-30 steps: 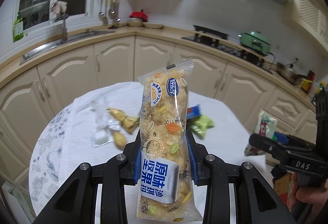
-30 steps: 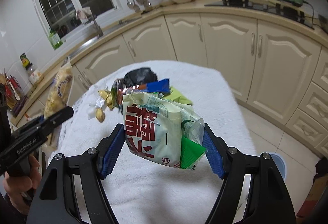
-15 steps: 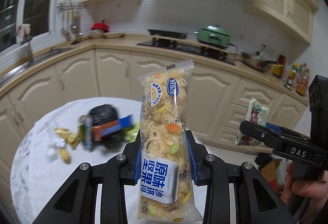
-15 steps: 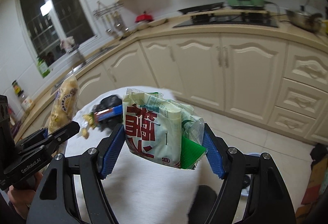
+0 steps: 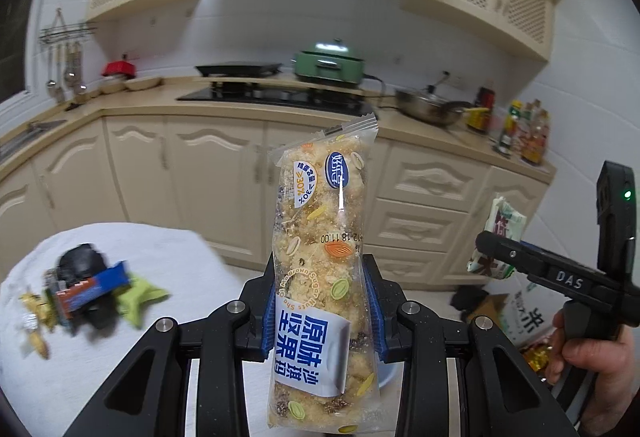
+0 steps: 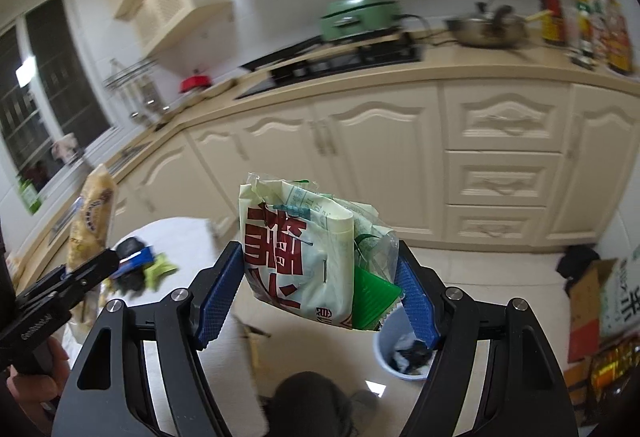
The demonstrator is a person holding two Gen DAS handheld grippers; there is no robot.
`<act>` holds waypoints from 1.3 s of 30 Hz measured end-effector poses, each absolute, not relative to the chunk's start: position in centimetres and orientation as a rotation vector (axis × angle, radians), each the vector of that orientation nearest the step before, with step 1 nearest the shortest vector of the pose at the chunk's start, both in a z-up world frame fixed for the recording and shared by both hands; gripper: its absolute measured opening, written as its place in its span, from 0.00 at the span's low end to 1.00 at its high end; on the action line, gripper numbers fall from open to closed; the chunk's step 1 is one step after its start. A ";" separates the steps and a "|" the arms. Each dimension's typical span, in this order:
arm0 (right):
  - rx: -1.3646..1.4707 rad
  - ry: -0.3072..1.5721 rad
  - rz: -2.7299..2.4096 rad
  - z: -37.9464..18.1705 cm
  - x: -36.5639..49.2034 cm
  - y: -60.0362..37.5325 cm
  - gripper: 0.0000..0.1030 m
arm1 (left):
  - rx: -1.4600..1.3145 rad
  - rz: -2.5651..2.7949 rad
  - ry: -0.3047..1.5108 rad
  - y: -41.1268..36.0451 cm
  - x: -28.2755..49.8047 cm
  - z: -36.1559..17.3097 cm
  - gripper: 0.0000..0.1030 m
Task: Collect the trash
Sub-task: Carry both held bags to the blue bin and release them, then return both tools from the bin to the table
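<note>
Standing upright between left tool (image 5: 322,307) pads: snack bar wrapper (image 5: 322,261).

Both views have swung away from the round white-clothed tabletop (image 5: 120,249): a second ago it filled the middle behind each held packet, and now it sits low at the left. The cream cabinet fronts (image 6: 496,141) and the pale tiled floor (image 6: 500,273) take its place. A pale blue plastic bin (image 6: 384,349) with dark scraps inside has come into sight below the right gripper (image 6: 320,291).
</note>
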State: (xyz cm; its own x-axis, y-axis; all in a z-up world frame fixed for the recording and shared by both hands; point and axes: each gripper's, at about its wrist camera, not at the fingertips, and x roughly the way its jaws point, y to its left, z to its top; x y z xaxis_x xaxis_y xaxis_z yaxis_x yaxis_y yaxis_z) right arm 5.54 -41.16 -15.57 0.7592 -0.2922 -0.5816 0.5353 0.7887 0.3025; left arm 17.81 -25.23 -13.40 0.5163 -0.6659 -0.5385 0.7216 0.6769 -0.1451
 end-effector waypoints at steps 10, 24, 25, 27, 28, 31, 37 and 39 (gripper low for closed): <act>0.562 0.627 -0.586 -20.9 4.0 -48.3 0.72 | 0.133 -0.957 0.796 -34.3 22.7 -17.1 0.32; 0.734 0.749 -0.603 -30.3 5.4 -54.9 0.73 | 0.234 -0.966 1.076 -46.6 30.3 -24.5 0.32; 0.741 0.752 -0.604 -30.6 5.5 -55.1 0.73 | 0.239 -0.966 1.087 -47.3 30.8 -24.9 0.32; 0.758 0.760 -0.609 -31.4 5.8 -55.8 0.73 | 0.244 -0.967 1.110 -49.0 32.1 -25.9 0.32; 0.764 0.763 -0.612 -31.7 5.9 -56.1 0.73 | 0.253 -0.971 1.127 -49.7 32.5 -26.5 0.32; 0.790 0.774 -0.615 -33.1 6.4 -57.2 0.74 | 0.268 -0.965 1.167 -52.5 33.7 -28.6 0.44; 0.835 0.804 -0.645 -35.7 7.0 -58.6 0.95 | 0.328 -0.880 1.147 -56.5 36.4 -29.4 0.81; 0.849 0.796 -0.644 -35.8 6.7 -58.6 1.00 | 0.312 -0.852 1.130 -55.8 37.1 -28.8 0.84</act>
